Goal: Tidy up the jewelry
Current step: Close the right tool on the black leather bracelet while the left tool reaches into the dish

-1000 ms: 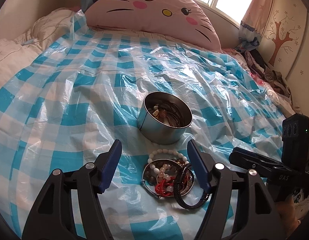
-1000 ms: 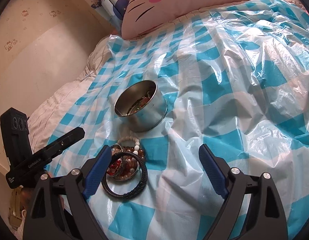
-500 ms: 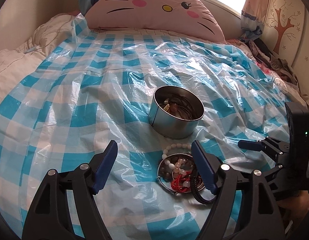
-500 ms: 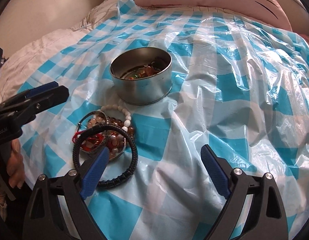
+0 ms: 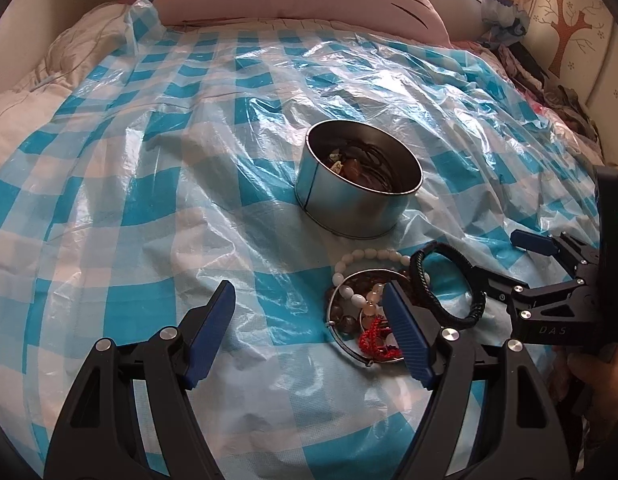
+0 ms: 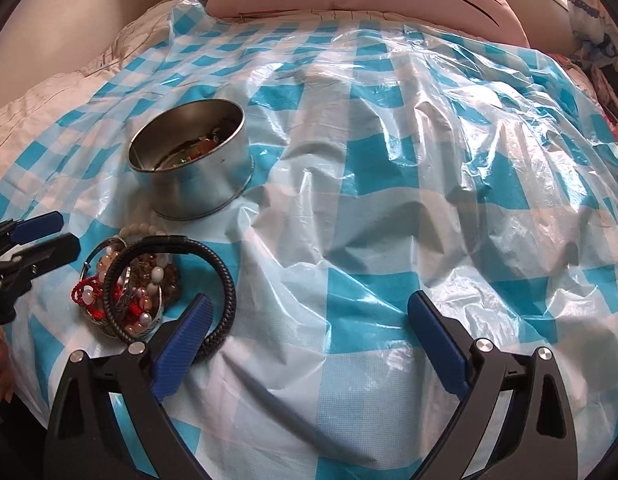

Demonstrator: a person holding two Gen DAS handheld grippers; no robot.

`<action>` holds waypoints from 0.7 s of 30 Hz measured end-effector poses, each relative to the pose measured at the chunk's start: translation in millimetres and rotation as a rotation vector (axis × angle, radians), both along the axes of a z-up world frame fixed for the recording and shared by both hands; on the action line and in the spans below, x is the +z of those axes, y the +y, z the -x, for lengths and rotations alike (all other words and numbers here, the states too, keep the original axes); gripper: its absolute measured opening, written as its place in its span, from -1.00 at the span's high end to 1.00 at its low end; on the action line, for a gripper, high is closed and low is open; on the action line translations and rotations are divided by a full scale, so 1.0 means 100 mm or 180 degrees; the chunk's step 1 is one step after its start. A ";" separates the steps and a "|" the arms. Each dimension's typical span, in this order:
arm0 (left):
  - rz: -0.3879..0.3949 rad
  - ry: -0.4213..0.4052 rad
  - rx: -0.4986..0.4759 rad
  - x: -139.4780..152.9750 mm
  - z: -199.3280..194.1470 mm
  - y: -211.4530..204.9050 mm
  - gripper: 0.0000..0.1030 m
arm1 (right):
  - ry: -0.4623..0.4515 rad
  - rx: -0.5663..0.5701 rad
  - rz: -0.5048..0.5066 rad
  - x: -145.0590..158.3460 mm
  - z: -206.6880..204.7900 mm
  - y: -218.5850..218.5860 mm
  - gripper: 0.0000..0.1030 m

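Black braided cord bracelet (image 6: 171,286) lies atop bead pile (image 5: 367,314), beside round metal tin (image 5: 359,182) on bed. Left tool (image 5: 309,330) wide, empty; right tool (image 6: 309,322) opening, empty. One strand should be pinched alone, then lifted clear.

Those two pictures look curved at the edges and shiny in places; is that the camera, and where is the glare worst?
Left wrist view: black rounded corners and a bulging bed come from the fisheye lens; the plastic sheet glints white beyond the tin, and the window corner is blown out. Right wrist view: same bulge; strongest glare on the sheet's crumpled right side; everything stays fairly sharp.
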State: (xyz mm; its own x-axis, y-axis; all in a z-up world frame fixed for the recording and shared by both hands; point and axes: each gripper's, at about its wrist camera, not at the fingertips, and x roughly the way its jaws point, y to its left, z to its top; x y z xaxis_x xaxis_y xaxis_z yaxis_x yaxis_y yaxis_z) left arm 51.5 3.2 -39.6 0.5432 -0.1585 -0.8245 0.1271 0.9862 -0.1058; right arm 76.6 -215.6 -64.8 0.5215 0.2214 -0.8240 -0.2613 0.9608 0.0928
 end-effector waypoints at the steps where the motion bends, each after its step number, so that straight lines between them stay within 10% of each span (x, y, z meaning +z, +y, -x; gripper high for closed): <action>1: -0.0044 0.0010 -0.0052 -0.02 -0.01 -0.04 -0.40 | -0.0019 0.0059 -0.0021 0.01 0.00 0.03 -0.82; 8: -0.0108 0.0080 -0.0167 -0.10 -0.08 -0.13 -0.06 | -0.0127 0.0288 -0.0265 0.02 -0.02 0.13 -0.78; 15: -0.0029 0.0163 -0.0244 -0.17 -0.13 -0.16 0.18 | -0.0032 0.0575 -0.0254 -0.06 -0.07 0.27 -0.08; 21: 0.0003 0.0161 -0.0526 -0.12 -0.05 -0.29 0.82 | -0.0057 0.0708 -0.0043 -0.07 -0.07 0.35 0.52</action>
State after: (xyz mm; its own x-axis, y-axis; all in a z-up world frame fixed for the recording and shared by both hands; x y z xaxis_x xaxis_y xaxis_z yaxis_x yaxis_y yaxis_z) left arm 56.3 -25.5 -52.0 0.4677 -0.2429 -0.8499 0.2819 0.9523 -0.1170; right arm 83.2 -180.4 -71.6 0.4730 0.3436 -0.8113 -0.4685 0.8779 0.0987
